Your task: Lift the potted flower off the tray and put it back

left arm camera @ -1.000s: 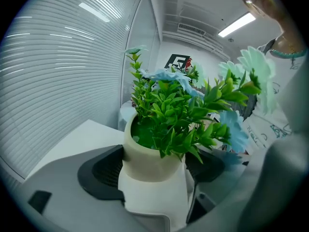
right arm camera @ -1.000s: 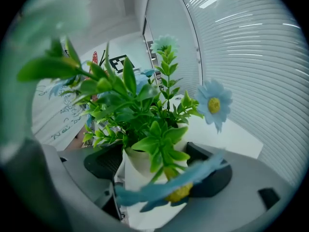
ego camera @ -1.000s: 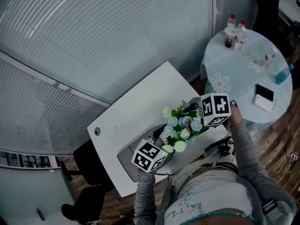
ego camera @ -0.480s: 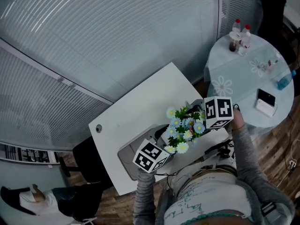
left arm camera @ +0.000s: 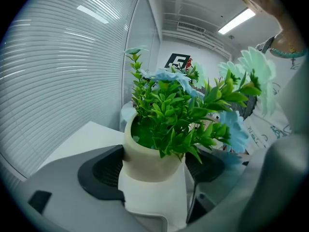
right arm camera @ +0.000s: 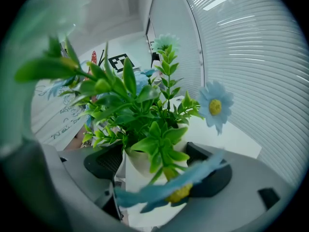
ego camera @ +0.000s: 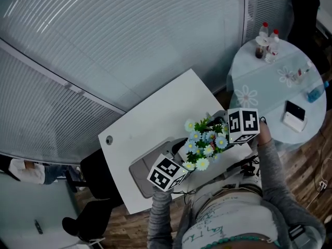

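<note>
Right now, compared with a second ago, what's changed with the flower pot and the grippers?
Hardly anything: a person has come into view beyond the white table. The left gripper and right gripper stay clamped on the potted flower near the grey tray.

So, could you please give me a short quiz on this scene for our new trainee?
1. True or false: the left gripper is empty.
2. What colour is the pot? A) cream B) red C) black
3. Fill in: the grey tray lies on a white ____.
Key: 1 false, its jaws are shut on the pot; 2 A; 3 table.
</note>
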Available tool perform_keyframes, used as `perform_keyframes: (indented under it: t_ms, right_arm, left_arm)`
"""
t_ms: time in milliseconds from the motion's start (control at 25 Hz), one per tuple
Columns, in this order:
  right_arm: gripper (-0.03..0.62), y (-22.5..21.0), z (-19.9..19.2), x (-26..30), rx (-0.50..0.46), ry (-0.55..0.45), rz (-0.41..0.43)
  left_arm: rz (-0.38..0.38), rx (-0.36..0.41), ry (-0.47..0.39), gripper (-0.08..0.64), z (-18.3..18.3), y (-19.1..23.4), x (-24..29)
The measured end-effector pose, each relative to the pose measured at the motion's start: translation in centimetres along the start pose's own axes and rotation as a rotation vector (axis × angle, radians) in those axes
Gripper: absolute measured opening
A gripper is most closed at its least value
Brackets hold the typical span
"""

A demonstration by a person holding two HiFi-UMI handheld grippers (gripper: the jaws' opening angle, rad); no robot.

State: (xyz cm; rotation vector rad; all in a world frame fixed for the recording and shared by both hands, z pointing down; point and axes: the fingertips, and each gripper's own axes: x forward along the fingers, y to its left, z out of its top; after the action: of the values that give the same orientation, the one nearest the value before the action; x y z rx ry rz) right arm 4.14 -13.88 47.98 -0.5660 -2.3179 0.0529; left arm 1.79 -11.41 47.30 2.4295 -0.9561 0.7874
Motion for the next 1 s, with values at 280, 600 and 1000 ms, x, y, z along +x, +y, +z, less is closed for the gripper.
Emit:
perform_keyframes:
  t_ms: [280, 600, 1000]
  right_arm:
    - [0.39, 0.1, -0.9, -1.1, -0.025, 0.006, 0.014]
    - [0.39, 0.5, -1.2, -2.3, -0.093, 0.023, 0.046]
    - [0.39, 1.2, 1.6, 0.8, -0.108, 0.051, 0.042]
  left_arm:
    - [0.023, -0.014, -0.01, 0.407, 0.8, -0.7, 1.0]
    - [0.092, -0.042, -0.035, 0.407, 1.6, -1.7, 1.5]
    - [0.109, -0.042, -0.061, 0.407, -0.8, -0.8, -1.8]
